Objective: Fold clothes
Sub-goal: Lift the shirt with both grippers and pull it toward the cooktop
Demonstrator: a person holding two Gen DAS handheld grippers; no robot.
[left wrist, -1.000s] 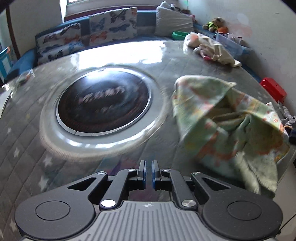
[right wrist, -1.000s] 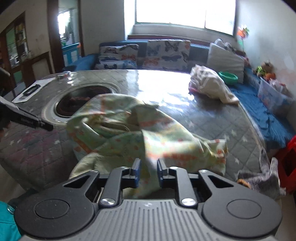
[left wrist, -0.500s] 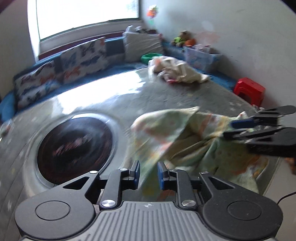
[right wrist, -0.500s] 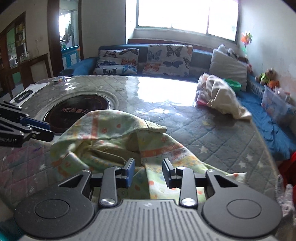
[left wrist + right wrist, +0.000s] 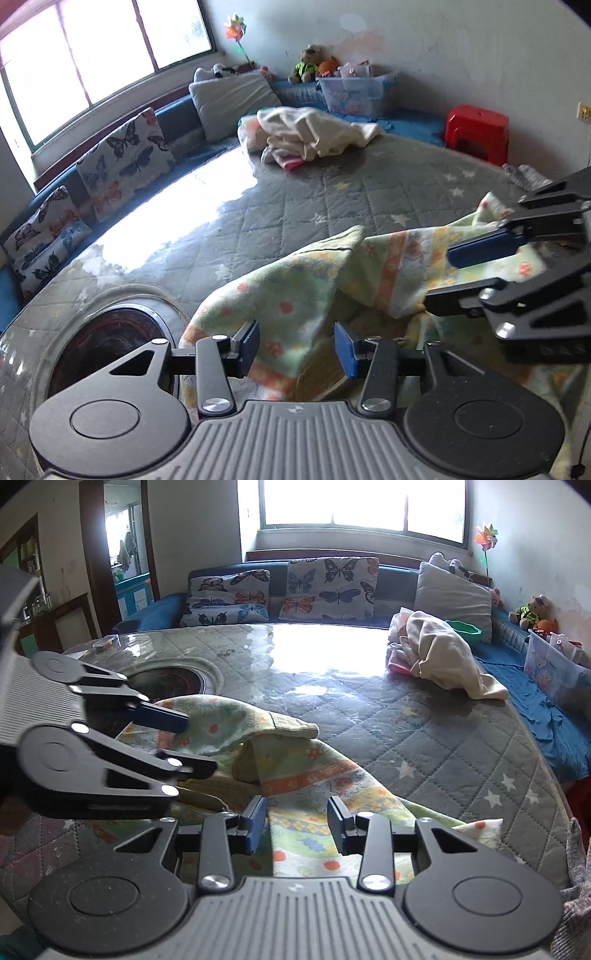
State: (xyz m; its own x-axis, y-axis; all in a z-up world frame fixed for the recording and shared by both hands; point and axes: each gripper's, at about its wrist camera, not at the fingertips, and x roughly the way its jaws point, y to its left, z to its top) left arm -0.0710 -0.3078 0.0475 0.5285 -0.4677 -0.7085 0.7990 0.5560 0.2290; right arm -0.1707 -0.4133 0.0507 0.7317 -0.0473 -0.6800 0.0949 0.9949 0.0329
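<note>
A crumpled green and yellow patterned garment [image 5: 306, 291] lies at the near edge of the round quilted table [image 5: 332, 192]; it also shows in the right wrist view [image 5: 295, 771]. My left gripper [image 5: 296, 345] is open, its jaws just above the garment's near left part. My right gripper [image 5: 297, 823] is open over the garment's near right part. Each gripper shows in the other's view: the right one [image 5: 439, 275] at right, the left one [image 5: 201, 744] at left. Neither holds cloth.
A cream and pink clothes pile [image 5: 439, 653] lies at the table's far right side. A round dark inset [image 5: 107, 350] sits in the table's left part. A sofa with butterfly cushions [image 5: 288, 587] runs behind. A red stool [image 5: 476, 129] and a plastic bin [image 5: 354, 92] stand at the right.
Both grippers have opened wide, from shut or nearly shut. The left gripper has swung right from the dark inset onto the garment. Both have closed in on the garment.
</note>
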